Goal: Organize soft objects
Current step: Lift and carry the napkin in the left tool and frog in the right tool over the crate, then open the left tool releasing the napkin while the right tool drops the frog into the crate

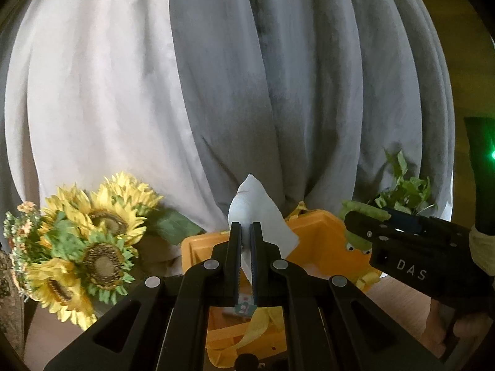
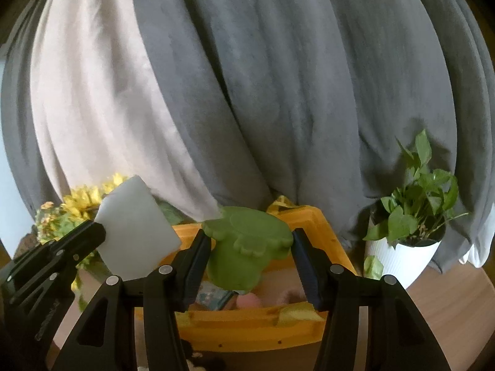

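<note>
Right now both grippers hang above a yellow bin (image 2: 328,225) that stands on a wooden table (image 2: 458,296) in front of long grey curtains (image 2: 278,92).

From the left wrist camera, the left gripper (image 1: 245,247) has its fingers pressed together, pinching a flat white pad (image 1: 253,207) that sticks up and out past the fingertips toward 12 o'clock. From the right wrist camera that same pad (image 2: 136,228) shows as a pale rounded rectangle at about 10 o'clock, tilted, above the near left corner of the bin.

The right gripper (image 2: 250,247) has its fingers part-way spread and closed on a green stuffed toy (image 2: 244,241), one pad against each side of it. The toy's broad flat top sits between the fingertips, and its body hangs down over the bin's opening. In the left view the toy (image 1: 362,241) peeks out beneath the right gripper at 3 o'clock, showing small eyes and an orange patch.

Inside the bin lie a few more soft things, too hidden to name, and a yellow ribbon (image 1: 256,327) trails over its near edge.

A bunch of sunflowers (image 1: 92,241) stands at 9 o'clock of the bin. A leafy plant in a white ribbed pot (image 2: 402,256) stands at 3 o'clock, just beside the bin on the table.
</note>
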### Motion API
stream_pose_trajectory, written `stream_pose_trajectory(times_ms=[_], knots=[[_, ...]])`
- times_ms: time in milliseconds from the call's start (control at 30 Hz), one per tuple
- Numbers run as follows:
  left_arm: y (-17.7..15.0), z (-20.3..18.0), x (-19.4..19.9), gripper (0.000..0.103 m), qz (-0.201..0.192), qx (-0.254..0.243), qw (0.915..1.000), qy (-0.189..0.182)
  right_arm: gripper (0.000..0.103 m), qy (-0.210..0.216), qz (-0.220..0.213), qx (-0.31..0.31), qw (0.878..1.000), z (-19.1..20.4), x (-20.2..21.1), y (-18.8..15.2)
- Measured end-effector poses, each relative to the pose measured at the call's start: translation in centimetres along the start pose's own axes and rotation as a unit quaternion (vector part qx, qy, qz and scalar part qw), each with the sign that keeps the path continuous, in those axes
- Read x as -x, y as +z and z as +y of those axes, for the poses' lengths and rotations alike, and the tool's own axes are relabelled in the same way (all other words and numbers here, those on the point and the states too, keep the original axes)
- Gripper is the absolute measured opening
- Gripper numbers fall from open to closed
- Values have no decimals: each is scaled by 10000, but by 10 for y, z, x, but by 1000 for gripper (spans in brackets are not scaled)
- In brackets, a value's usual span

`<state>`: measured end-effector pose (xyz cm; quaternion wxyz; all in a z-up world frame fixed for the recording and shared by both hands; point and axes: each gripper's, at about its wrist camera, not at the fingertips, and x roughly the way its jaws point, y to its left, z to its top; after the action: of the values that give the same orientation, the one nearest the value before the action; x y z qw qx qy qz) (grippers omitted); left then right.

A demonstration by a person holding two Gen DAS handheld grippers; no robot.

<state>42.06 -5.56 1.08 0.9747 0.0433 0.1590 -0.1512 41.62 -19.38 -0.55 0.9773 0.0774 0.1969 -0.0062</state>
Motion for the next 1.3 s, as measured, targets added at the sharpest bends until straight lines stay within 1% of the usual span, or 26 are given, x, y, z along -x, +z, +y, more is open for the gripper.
stream_pose_trajectory(times_ms=[367,733,933,1000,1033,1067,1133,1300], knots=[[-17,-2,-44,7,456,10,9990,-39,55,-137,334,40,9993,-15,-46,-5],[-34,-1,-80,7,933,49,9956,-113,55,-200,667,54,9976,-22,-79,-16],[-41,-1,-94,8,1161,31,9930,-213,55,-225,810,60,9964,-24,-93,-19],[-41,-2,-96,17,1195,25,9925,-243,55,-214,849,32,9962,-26,-96,-20],[-42,-2,-96,26,1186,37,9926,-241,56,-199,883,24,9959,-26,-97,-20],[-42,-2,-96,27,1172,45,9928,-238,57,-197,902,16,9957,-26,-98,-20],[-41,-3,-94,28,1148,37,9931,-222,65,-245,877,-12,9958,-27,-98,-20],[-37,-1,-85,34,1066,66,9941,-185,65,-295,757,19,9967,-25,-89,-18]])
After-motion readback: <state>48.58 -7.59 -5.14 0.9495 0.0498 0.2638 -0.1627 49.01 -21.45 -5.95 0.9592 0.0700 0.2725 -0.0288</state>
